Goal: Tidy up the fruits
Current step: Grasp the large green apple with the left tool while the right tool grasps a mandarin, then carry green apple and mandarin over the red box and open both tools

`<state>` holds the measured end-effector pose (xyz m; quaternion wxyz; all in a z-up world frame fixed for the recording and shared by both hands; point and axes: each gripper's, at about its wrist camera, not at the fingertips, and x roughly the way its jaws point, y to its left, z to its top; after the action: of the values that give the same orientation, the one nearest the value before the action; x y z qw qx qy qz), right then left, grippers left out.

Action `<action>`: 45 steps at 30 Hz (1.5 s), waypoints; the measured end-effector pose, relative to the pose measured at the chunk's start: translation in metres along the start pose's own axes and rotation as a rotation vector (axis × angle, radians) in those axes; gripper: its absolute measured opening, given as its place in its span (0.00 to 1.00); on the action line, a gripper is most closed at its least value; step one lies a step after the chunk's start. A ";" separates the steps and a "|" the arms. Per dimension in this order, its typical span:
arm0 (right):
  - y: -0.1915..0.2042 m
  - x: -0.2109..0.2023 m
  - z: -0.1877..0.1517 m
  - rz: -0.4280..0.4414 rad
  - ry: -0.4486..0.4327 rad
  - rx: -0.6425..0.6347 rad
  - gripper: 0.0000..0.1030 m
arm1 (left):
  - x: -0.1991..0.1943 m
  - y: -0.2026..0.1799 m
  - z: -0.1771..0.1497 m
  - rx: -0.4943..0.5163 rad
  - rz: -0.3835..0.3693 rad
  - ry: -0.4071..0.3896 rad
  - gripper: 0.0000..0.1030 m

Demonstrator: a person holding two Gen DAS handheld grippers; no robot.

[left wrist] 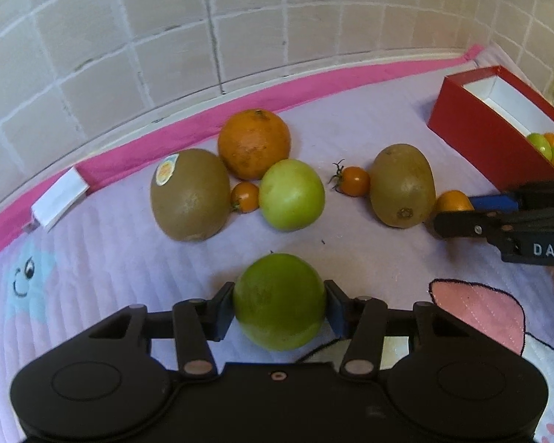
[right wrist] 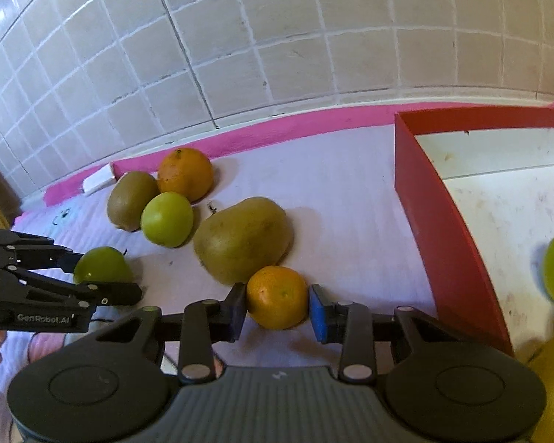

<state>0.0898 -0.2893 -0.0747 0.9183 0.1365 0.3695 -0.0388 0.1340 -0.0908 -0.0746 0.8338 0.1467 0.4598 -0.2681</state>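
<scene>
My left gripper (left wrist: 280, 304) is shut on a green fruit (left wrist: 280, 301) low over the quilted mat; it also shows in the right wrist view (right wrist: 101, 269). My right gripper (right wrist: 278, 304) has both pads against a small orange fruit (right wrist: 277, 297) on the mat, beside a kiwi (right wrist: 243, 240). Further back lie a second green fruit (left wrist: 291, 193), an orange (left wrist: 254, 147), a stickered kiwi (left wrist: 190, 193) and two small orange tomatoes (left wrist: 355, 181). The red box (right wrist: 447, 229) at right holds green and orange fruits (left wrist: 550, 149).
A tiled wall (left wrist: 203, 29) runs behind the mat's pink border (left wrist: 166, 144). A white tag (left wrist: 59, 199) lies at the mat's far left edge. The mat (left wrist: 92, 277) has cartoon prints.
</scene>
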 end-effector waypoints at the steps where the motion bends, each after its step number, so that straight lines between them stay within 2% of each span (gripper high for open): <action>1: 0.001 -0.002 -0.002 0.005 -0.001 -0.001 0.36 | -0.002 0.001 -0.002 -0.010 0.001 -0.003 0.59; 9: 0.004 -0.021 -0.010 0.064 -0.013 0.052 0.36 | -0.012 0.011 -0.005 -0.118 -0.002 -0.013 0.59; 15: 0.000 -0.041 -0.011 0.078 -0.045 0.080 0.36 | -0.026 0.009 0.000 -0.149 0.015 -0.032 0.58; 21: -0.005 -0.072 -0.001 0.041 -0.100 0.046 0.36 | -0.039 -0.002 0.014 -0.118 0.056 -0.053 0.58; 30: -0.036 -0.126 0.020 -0.003 -0.212 0.105 0.36 | -0.067 -0.020 0.053 -0.105 0.047 -0.126 0.58; 33: -0.050 -0.141 0.022 -0.021 -0.242 0.126 0.36 | -0.072 -0.032 0.064 -0.091 0.035 -0.144 0.58; 45: -0.104 -0.180 0.019 -0.112 -0.300 0.187 0.36 | -0.078 -0.085 0.107 -0.079 -0.101 -0.175 0.58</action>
<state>-0.0457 -0.3996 0.0391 0.9429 0.1929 0.2300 -0.1441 0.1246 -0.1883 0.0490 0.8613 0.0664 0.4023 -0.3032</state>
